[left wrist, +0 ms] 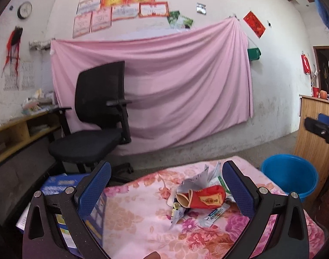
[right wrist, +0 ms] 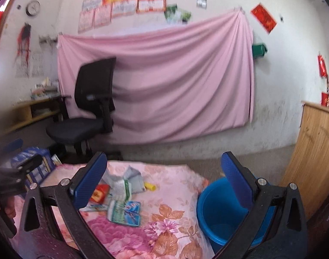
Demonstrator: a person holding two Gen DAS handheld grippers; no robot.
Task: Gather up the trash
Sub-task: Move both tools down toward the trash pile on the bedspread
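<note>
left gripper [left wrist: 166,185] spread wide, empty | right gripper [right wrist: 164,179] spread wide, empty | trash pile [left wrist: 199,196] on floral cloth [left wrist: 143,215], 12 o'clock of left gripper | blue bucket [right wrist: 216,213] at pile's 3 o'clock

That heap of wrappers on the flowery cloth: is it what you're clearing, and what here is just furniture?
Part of the job:
- red packet
- crumpled wrappers
- yellow tube
- blue bucket, seemingly the bin

Just lying about:
- office chair
- pink sheet
- wall clock
</note>
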